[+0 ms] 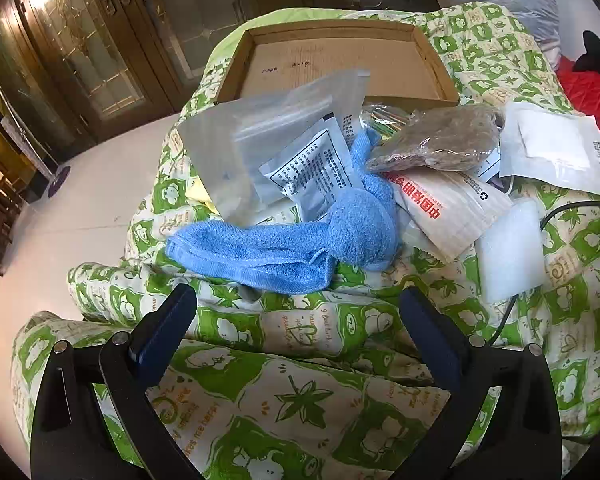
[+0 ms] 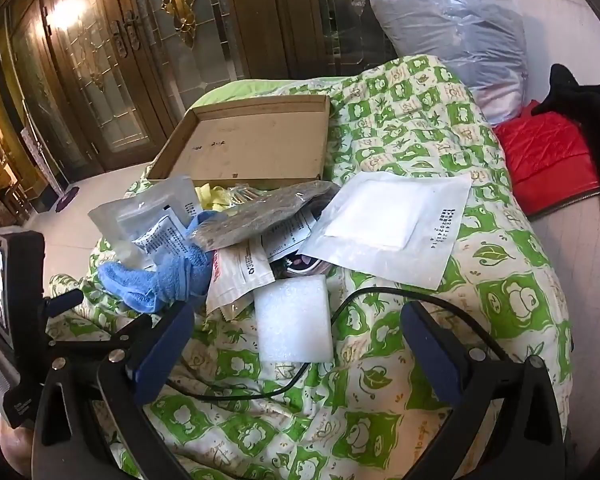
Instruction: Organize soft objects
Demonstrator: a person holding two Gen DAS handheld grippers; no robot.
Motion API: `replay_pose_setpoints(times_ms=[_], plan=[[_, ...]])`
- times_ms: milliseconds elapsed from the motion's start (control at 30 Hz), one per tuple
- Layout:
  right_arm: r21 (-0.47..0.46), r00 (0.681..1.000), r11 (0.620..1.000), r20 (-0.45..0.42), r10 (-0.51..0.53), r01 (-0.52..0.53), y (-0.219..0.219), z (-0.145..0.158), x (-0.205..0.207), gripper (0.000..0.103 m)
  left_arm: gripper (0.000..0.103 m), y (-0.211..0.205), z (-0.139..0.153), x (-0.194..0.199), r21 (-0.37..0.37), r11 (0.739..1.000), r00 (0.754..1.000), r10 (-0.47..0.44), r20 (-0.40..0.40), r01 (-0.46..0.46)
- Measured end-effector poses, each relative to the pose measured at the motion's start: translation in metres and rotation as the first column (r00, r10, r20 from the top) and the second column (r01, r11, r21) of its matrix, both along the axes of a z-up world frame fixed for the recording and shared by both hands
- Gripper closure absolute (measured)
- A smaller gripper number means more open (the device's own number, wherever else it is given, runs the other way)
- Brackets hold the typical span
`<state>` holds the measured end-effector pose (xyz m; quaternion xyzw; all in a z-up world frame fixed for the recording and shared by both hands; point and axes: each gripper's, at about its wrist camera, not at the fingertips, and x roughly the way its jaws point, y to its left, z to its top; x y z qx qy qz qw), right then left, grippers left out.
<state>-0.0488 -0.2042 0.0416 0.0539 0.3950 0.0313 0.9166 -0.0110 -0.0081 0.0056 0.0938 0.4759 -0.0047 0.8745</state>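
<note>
A knotted blue towel [image 1: 300, 240] [image 2: 160, 280] lies on a green-patterned quilt [image 1: 300, 360], in front of a heap of plastic packets. My left gripper [image 1: 298, 300] hangs open just short of the towel, nothing between its fingers. A white foam block [image 2: 294, 320] [image 1: 508, 248] lies between the spread fingers of my right gripper [image 2: 298, 316], which is open and not touching it. Behind the heap stands a shallow open cardboard box [image 1: 332, 64] [image 2: 256, 144]. A brown-filled bag [image 1: 440, 140] [image 2: 260, 216] and a white gauze pouch [image 2: 388, 220] [image 1: 556, 148] rest on the pile.
A black cable [image 2: 380, 292] runs across the quilt under the right gripper. A red bag [image 2: 548, 160], a black cloth [image 2: 580, 96] and a big plastic sack [image 2: 452, 24] sit at the right. White floor [image 1: 80, 208] and glass doors [image 1: 80, 48] lie to the left.
</note>
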Motion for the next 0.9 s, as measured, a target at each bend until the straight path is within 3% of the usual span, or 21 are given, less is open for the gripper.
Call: replay_pose_setpoints(times_ms=[900], plan=[[-0.01, 1.0, 1.0, 0.003, 0.006, -0.006, 0.0053, -0.0013, -0.0048, 0.0, 0.0, 0.0041, -0.0005, -0.0028, -0.057, 0.998, 1.0, 0.019, 0.008, -0.018]])
